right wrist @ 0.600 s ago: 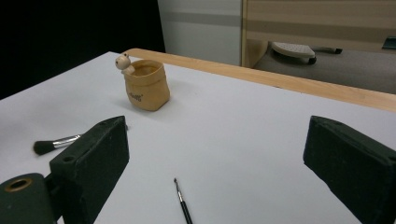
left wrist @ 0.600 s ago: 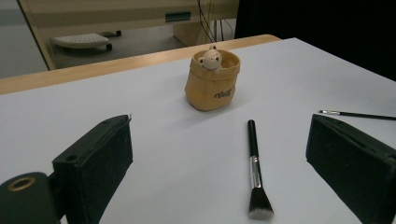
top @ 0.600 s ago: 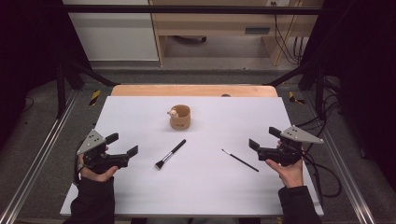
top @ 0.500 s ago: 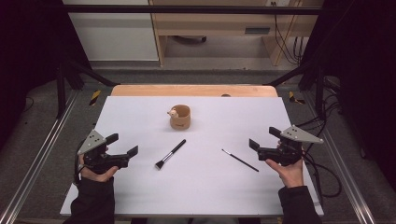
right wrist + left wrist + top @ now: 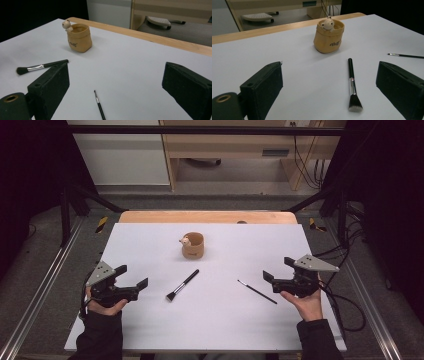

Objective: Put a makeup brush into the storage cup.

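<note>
Jaws wide on both grippers, nothing held. Left gripper near flat brush; right gripper just beside thin brush. Both brushes flat on worktop, pot beyond. No shift since earlier frames; pickup not begun.

Open right tongs frame a thin brush; beyond lie the flat-headed brush and tan pot.

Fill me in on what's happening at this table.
A person holds a tool in each hand above a white table, both open and empty. The left tool faces a thick makeup brush; the right tool faces a thin brush. Both brushes lie flat, untouched. A small tan pot with a bear figure stands upright farther back, nothing visible in it.
</note>
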Tool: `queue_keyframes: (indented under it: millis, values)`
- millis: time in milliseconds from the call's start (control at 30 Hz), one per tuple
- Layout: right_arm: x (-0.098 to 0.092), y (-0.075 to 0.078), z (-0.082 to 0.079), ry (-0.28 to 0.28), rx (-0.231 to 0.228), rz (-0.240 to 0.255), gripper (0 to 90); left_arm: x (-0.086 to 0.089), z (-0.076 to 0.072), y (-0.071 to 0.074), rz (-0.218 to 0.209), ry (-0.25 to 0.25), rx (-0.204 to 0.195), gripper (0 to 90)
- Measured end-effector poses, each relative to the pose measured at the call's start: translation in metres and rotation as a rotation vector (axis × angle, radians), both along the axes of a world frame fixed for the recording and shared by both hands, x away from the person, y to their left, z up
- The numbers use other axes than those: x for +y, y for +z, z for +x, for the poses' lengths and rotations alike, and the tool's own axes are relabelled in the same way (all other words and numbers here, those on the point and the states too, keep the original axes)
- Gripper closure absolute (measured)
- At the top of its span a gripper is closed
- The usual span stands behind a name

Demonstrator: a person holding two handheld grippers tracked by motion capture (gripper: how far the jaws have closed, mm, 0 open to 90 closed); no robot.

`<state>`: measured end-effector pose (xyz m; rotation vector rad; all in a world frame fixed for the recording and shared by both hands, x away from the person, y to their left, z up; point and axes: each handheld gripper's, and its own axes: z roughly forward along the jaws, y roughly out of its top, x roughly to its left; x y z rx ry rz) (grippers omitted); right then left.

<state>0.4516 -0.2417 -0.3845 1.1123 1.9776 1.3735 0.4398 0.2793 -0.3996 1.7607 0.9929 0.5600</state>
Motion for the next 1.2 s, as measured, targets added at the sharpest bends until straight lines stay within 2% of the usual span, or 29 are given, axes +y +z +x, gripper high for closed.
queue_keyframes:
  millis: [267,433,500,533,933,1200]
  values:
    - [0.014,-0.004,0.006,0.018,0.041,-0.039,8.7,-0.004,0.001,-0.002,0.013,-0.011,0.006,6.1]
    - [0.024,-0.013,0.014,0.019,0.103,-0.085,9.5,-0.006,0.001,-0.003,0.021,-0.013,0.009,6.1]
    - [0.025,-0.015,0.016,0.022,0.112,-0.096,9.6,-0.006,0.002,-0.004,0.023,-0.015,0.009,6.1]
    - [0.028,-0.019,0.018,0.021,0.138,-0.110,9.7,-0.007,0.001,-0.004,0.028,-0.016,0.011,6.1]
    - [0.036,-0.030,0.025,0.032,0.186,-0.139,11.1,-0.009,0.002,-0.006,0.038,-0.019,0.014,6.2]
    - [0.036,-0.033,0.029,0.019,0.191,-0.151,11.5,-0.013,0.003,-0.008,0.052,-0.019,0.023,6.3]
